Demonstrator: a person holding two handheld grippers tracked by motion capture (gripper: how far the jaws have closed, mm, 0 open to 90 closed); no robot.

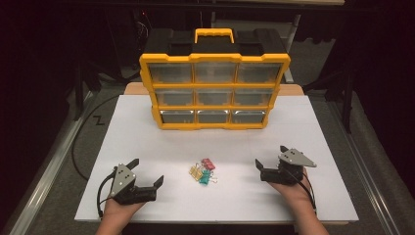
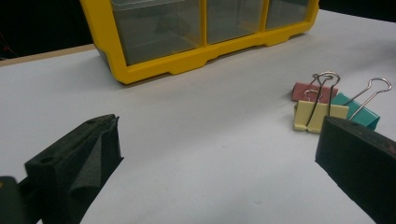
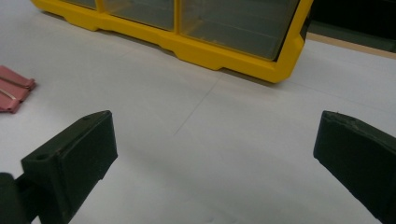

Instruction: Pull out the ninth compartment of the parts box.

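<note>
We log a small cluster of binder clips (image 1: 202, 172) lying on the white surface (image 1: 147, 142), between our two hand-held grippers and in front of the yellow drawer organizer (image 1: 214, 90). Our left hand-held gripper (image 1: 148, 173) and right hand-held gripper (image 1: 270, 156) both rest on the surface, jaws spread wide, grasping nothing, each well apart from the clips.

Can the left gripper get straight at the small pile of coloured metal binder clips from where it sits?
Probably yes. The left gripper rests open beside the pile of coloured binder clips, with bare white tabletop between them. The yellow drawer organiser stands well behind.
</note>
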